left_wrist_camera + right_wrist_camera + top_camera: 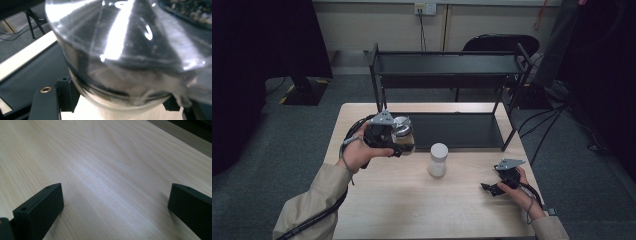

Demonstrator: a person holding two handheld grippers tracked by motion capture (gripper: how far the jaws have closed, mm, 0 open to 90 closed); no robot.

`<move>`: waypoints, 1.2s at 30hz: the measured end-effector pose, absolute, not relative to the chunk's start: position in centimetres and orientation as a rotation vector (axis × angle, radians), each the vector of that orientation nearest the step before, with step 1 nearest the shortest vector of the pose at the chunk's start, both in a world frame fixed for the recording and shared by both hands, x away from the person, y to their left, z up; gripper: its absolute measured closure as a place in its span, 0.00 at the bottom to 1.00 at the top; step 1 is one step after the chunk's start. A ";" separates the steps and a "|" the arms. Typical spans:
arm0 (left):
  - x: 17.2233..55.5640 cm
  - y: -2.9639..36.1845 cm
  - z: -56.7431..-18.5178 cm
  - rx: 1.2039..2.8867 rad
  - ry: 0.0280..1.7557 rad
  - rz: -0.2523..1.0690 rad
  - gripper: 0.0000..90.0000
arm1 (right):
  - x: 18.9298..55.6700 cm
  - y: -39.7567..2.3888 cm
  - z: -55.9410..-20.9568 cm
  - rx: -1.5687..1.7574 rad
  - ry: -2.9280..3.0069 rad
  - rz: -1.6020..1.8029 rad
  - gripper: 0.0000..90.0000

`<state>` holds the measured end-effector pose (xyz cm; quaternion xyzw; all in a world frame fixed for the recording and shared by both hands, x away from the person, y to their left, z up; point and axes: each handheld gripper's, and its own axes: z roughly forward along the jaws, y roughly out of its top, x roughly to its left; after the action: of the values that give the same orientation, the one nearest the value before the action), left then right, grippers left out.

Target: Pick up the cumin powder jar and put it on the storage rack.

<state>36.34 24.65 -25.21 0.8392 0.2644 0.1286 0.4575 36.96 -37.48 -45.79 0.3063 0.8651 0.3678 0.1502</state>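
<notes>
Left gripper (398, 140) raised above the wooden table (412, 205), jaws clamped on a clear glass jar (403, 134) with brownish contents; in the left gripper view the jar (120, 50) sits between the jaws, blurred. Right of it, apart, a white cylindrical container (438, 159) stands upright. Farther right, right gripper (492, 187) low over the table, jaws spread wide, nothing between them, bare wood (105, 170) beneath. Black two-tier shelf (447, 65) beyond both.
</notes>
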 end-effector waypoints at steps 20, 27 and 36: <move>40.7 21.7 -19.1 2.080 0.668 0.356 0.34 | 37.0 -37.5 -45.8 0.879 2.484 1.058 0.00; 42.4 20.7 -17.3 2.086 0.705 0.369 0.34 | 37.0 -37.5 -45.8 0.880 2.484 1.058 0.00; 43.7 19.4 -14.7 2.096 0.756 0.426 0.34 | 37.0 -37.5 -45.8 0.877 2.483 1.058 0.00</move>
<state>43.67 19.37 -14.65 0.8372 0.3021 0.1701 0.4229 36.96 -37.48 -45.83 0.3054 0.8649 0.3684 0.1513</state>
